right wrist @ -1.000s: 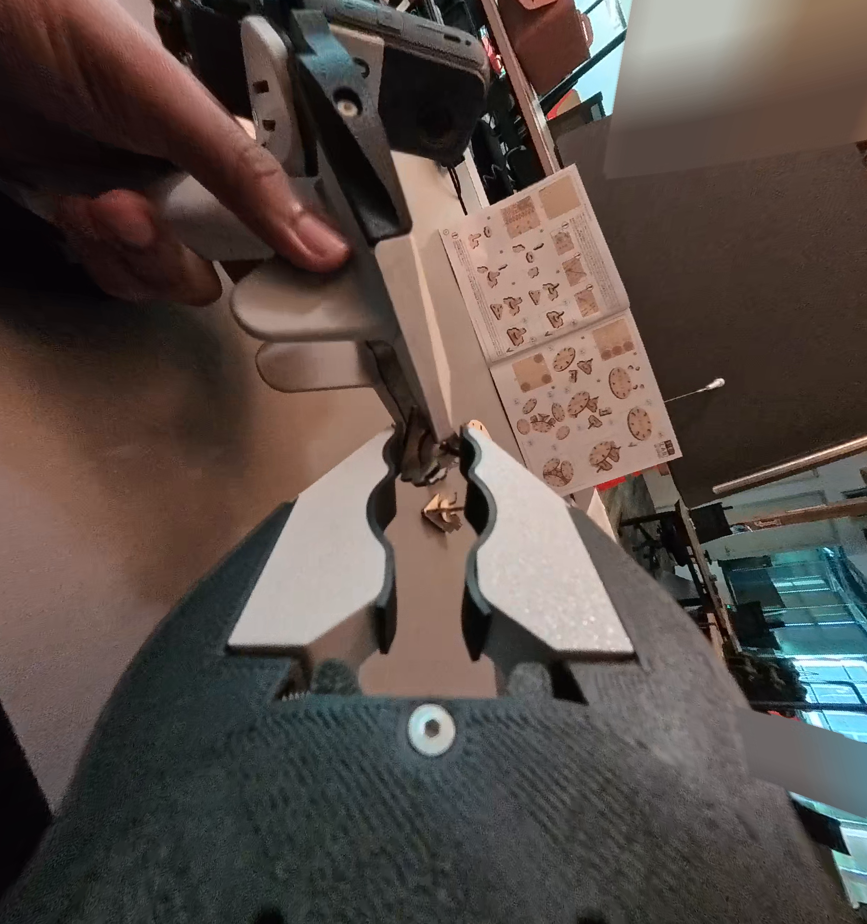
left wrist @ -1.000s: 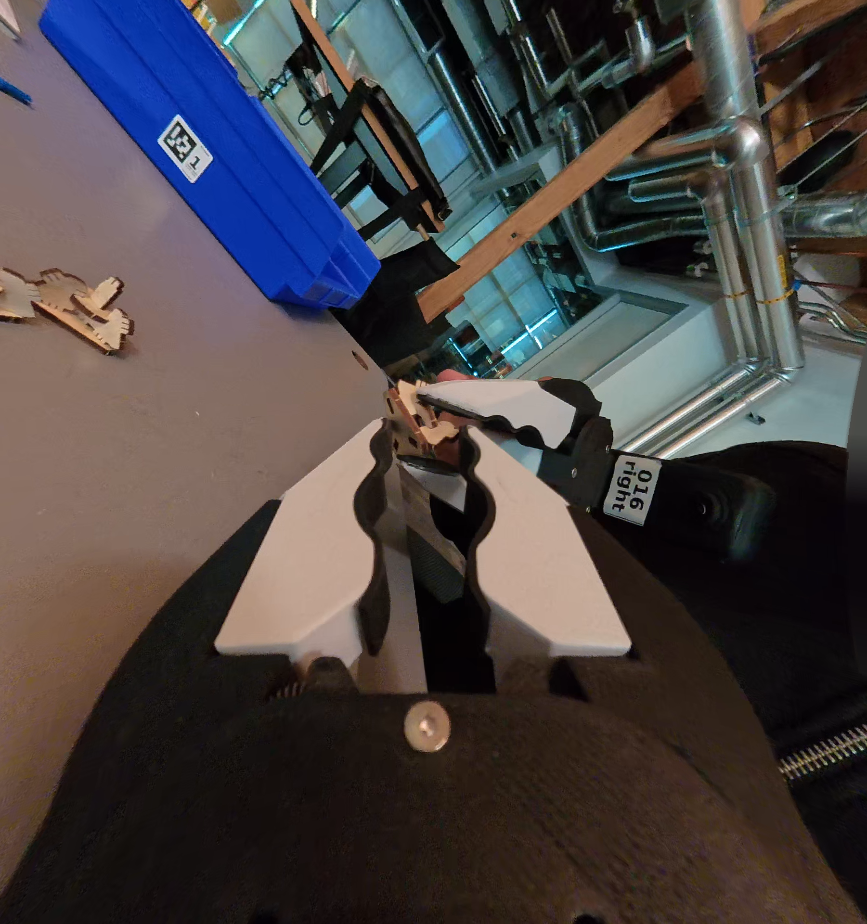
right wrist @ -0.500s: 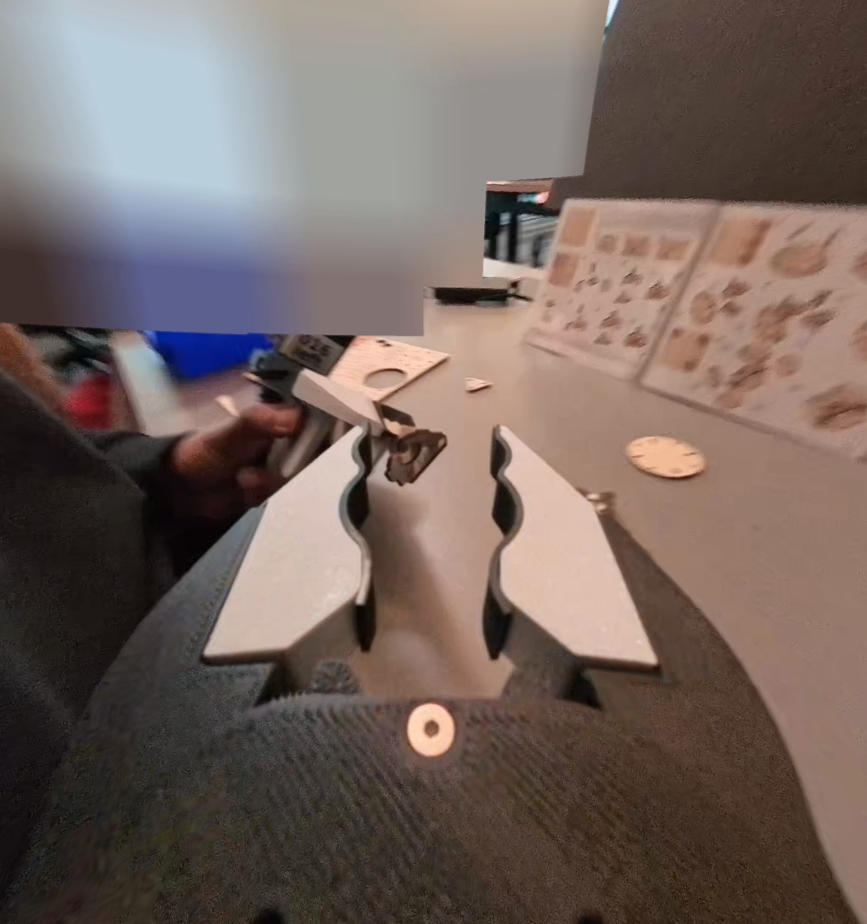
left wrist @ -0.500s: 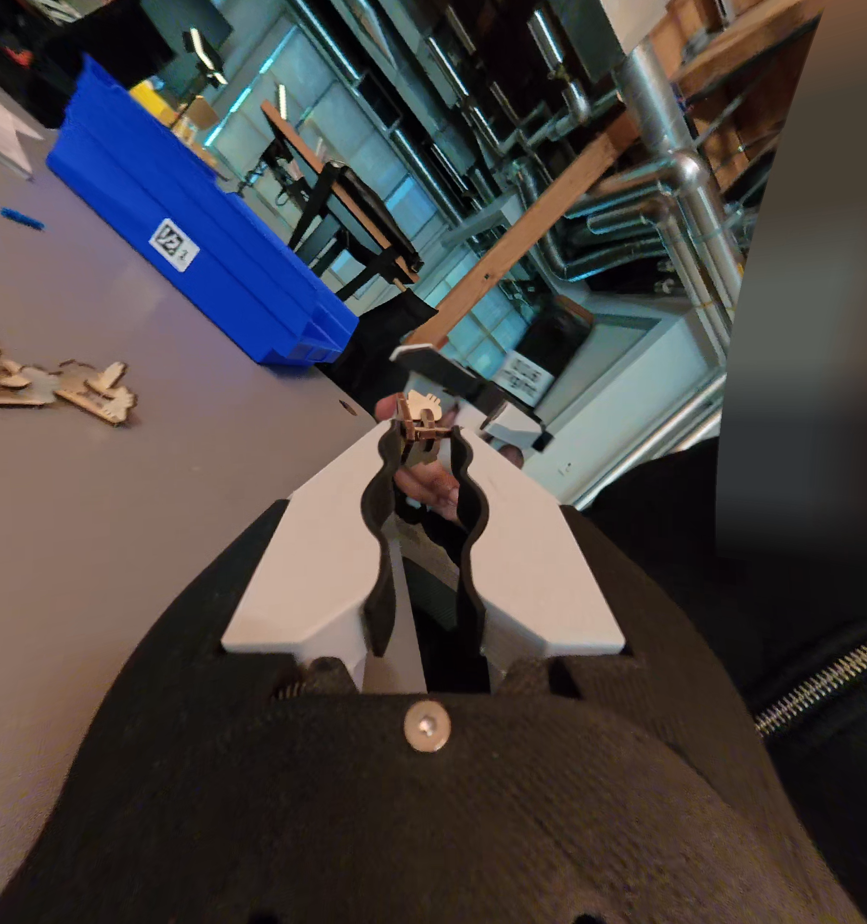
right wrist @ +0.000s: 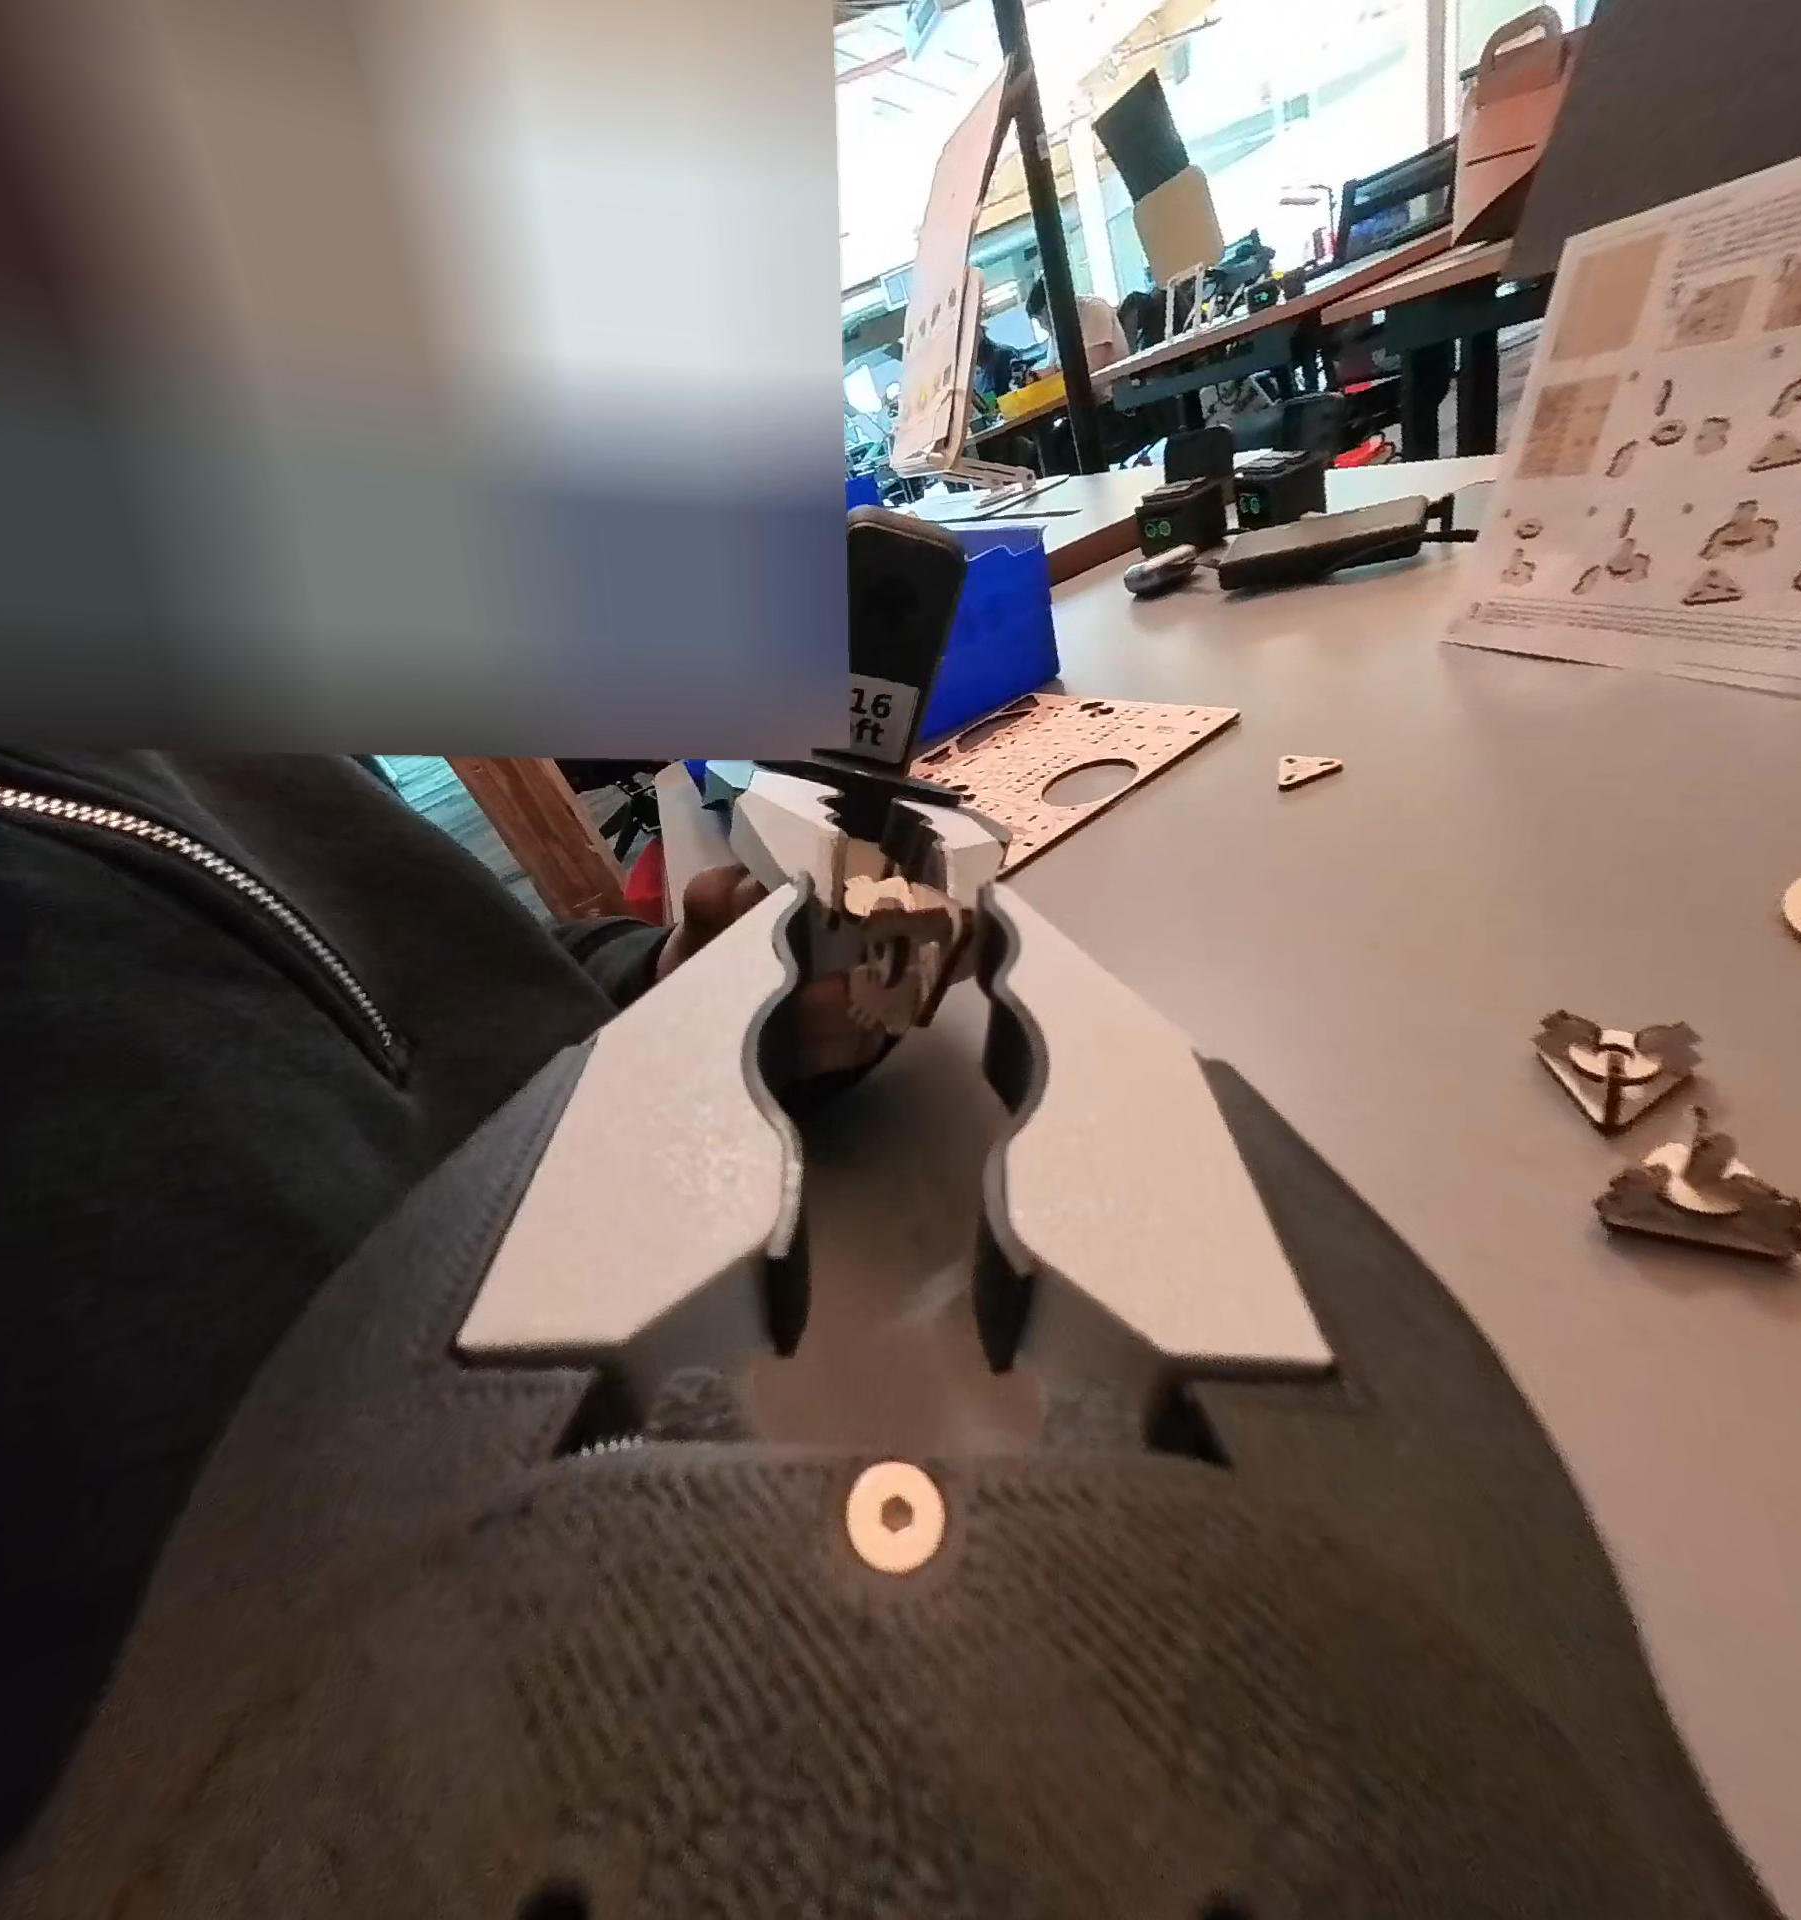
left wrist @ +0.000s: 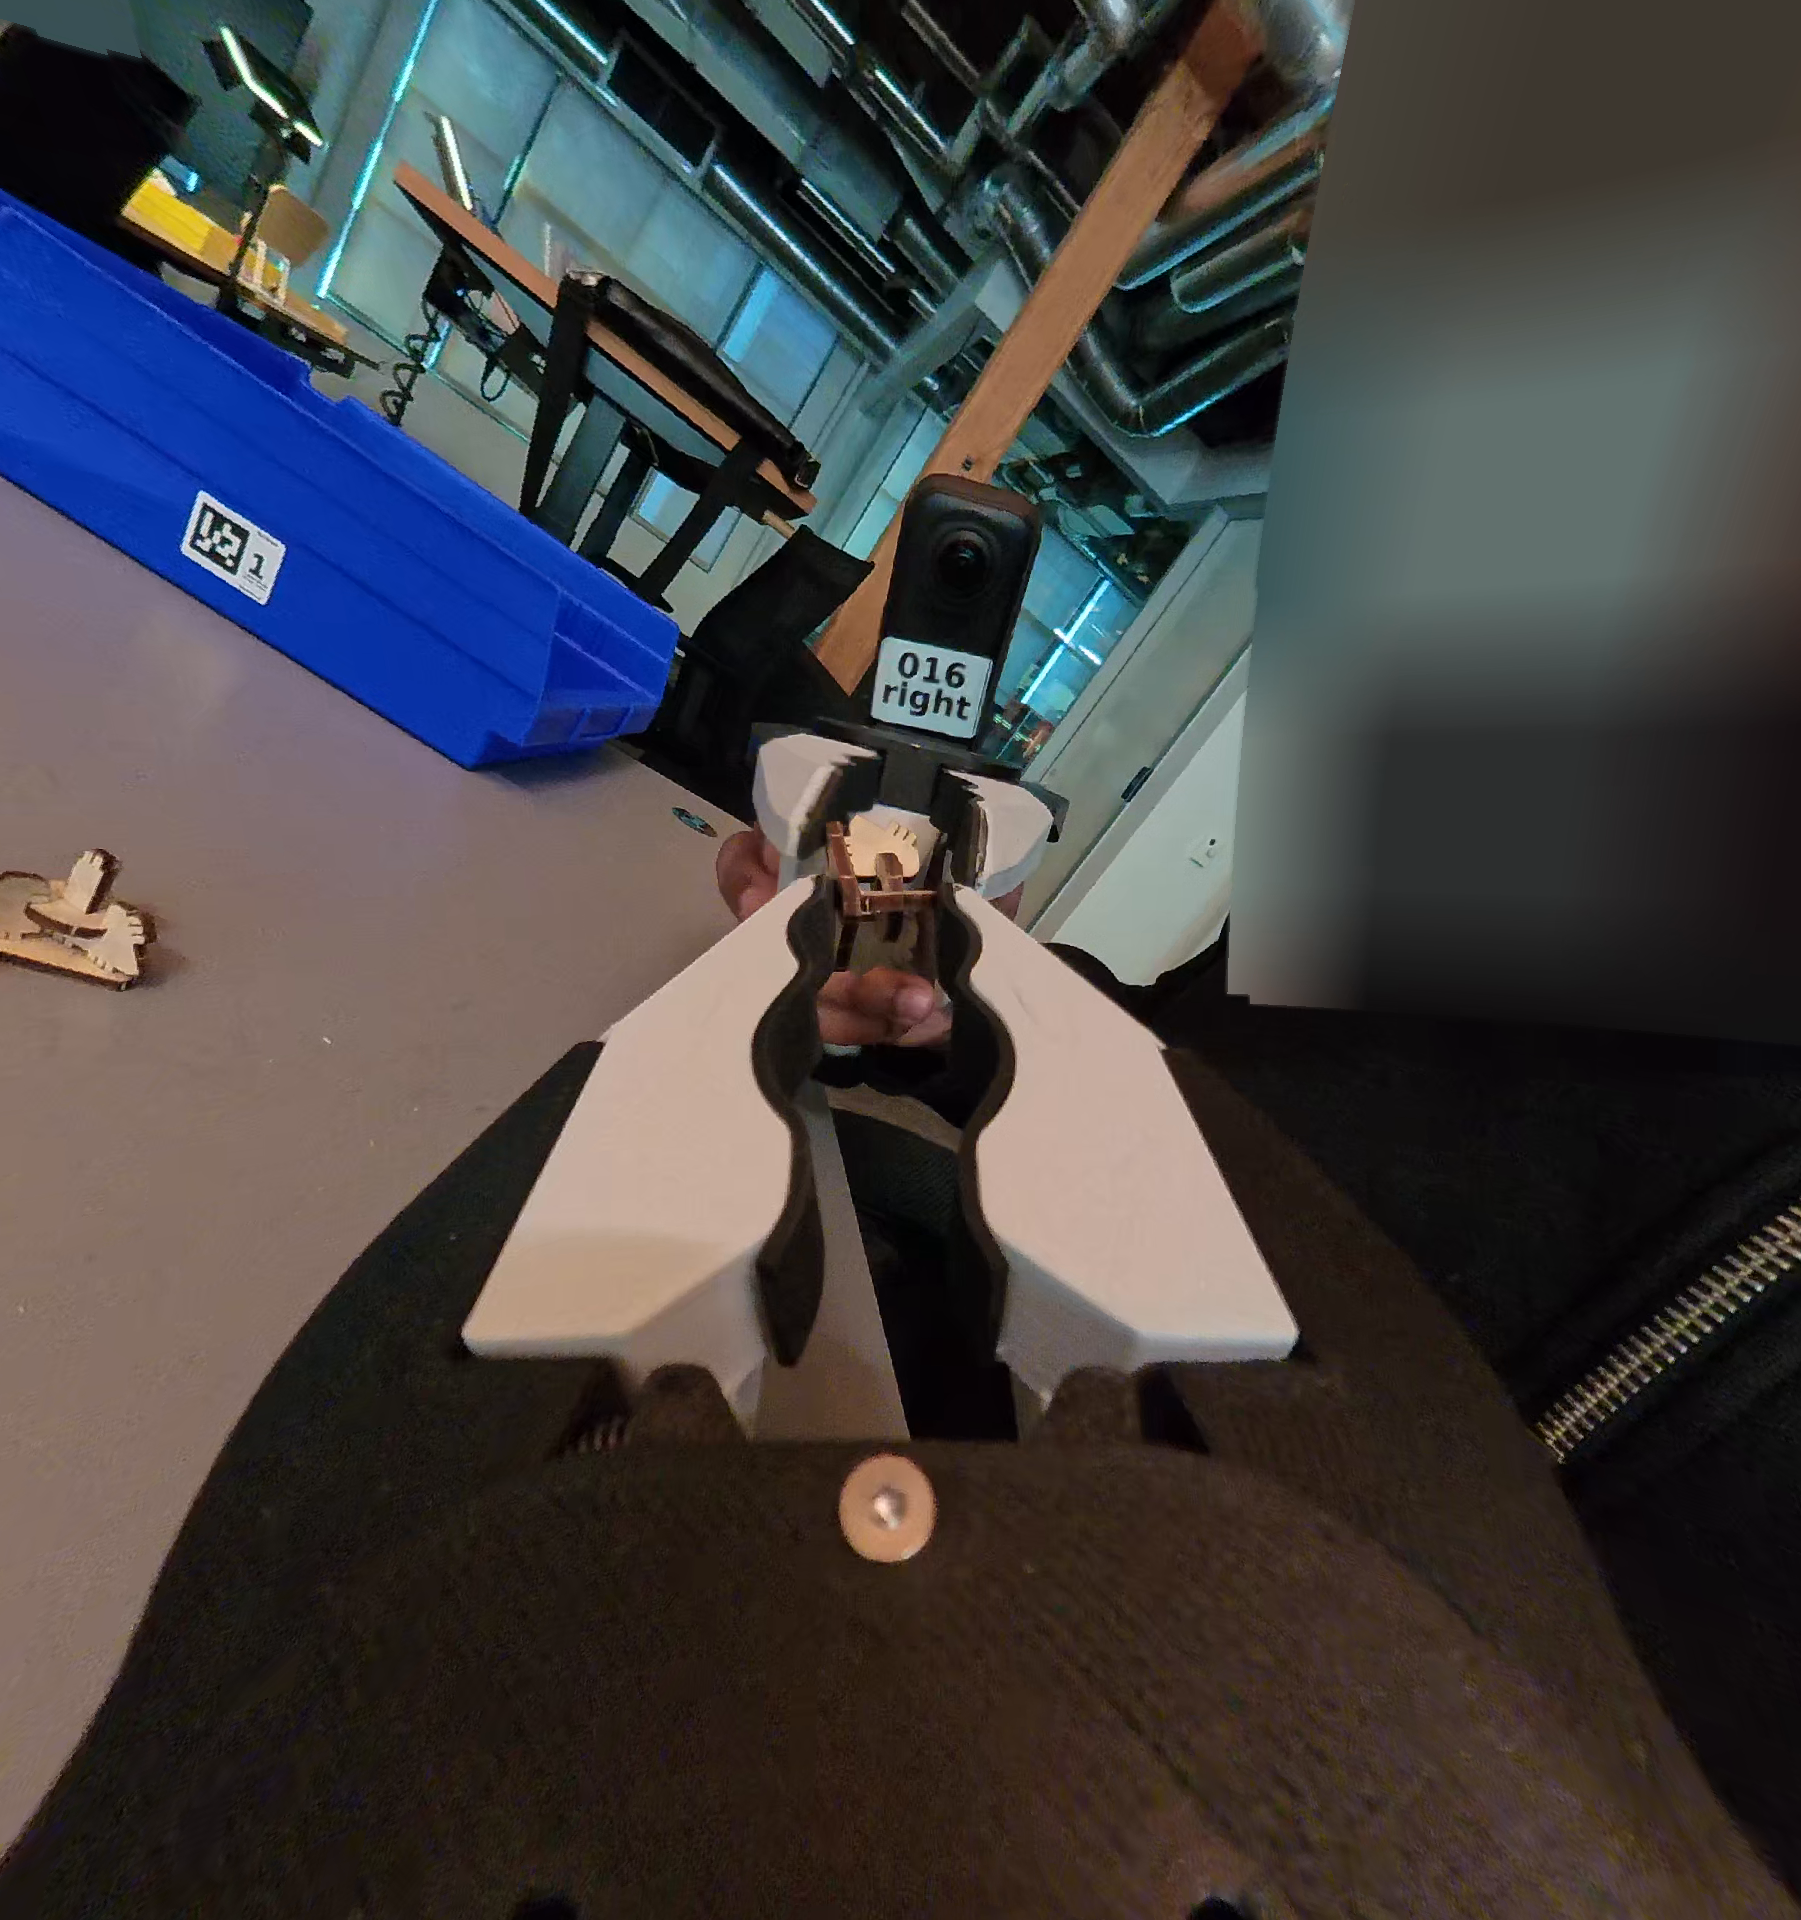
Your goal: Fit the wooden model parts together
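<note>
On the grey table, a white-labelled blue bin.

Grey tabletop, ceiling ducts, windows

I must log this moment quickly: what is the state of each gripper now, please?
Left gripper: closed on a small light-brown wooden puzzle assembly.
Right gripper: jaws at the same wooden assembly; whether they press on it cannot be told.
</note>
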`<action>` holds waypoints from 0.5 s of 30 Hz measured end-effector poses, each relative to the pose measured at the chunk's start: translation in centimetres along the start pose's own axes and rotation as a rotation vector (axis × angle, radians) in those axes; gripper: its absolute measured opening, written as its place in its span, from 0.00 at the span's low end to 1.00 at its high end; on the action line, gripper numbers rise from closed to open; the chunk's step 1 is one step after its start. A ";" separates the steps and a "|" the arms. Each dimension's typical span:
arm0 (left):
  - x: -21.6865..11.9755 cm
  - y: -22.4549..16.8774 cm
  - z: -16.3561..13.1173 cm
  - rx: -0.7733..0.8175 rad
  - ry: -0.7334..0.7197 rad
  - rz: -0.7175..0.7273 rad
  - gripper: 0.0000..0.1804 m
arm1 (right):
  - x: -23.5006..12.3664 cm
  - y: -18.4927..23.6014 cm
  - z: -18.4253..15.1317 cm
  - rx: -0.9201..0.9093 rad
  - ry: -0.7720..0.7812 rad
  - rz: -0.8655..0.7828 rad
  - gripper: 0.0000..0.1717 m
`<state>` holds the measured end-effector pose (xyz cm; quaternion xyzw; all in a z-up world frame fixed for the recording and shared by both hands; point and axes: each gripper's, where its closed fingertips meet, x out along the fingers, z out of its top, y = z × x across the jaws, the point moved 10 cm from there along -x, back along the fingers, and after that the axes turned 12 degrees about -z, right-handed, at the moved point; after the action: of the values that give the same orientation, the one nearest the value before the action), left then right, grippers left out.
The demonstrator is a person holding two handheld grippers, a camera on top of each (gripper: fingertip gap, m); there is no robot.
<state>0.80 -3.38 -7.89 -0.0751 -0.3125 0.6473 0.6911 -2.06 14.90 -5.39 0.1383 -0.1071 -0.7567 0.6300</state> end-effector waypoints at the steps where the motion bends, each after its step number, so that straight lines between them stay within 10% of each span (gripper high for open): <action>1: 0.0 -0.1 0.0 0.005 0.002 -0.005 0.09 | 0.0 0.0 0.0 0.005 -0.003 0.010 0.16; 15: 0.3 -0.8 0.1 0.059 0.009 -0.056 0.09 | 0.1 -0.2 -0.7 0.175 -0.105 0.142 0.11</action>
<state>1.45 -3.21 -7.28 -0.0489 -0.2922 0.6365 0.7121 -2.01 14.84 -6.12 0.1450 -0.2149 -0.7040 0.6612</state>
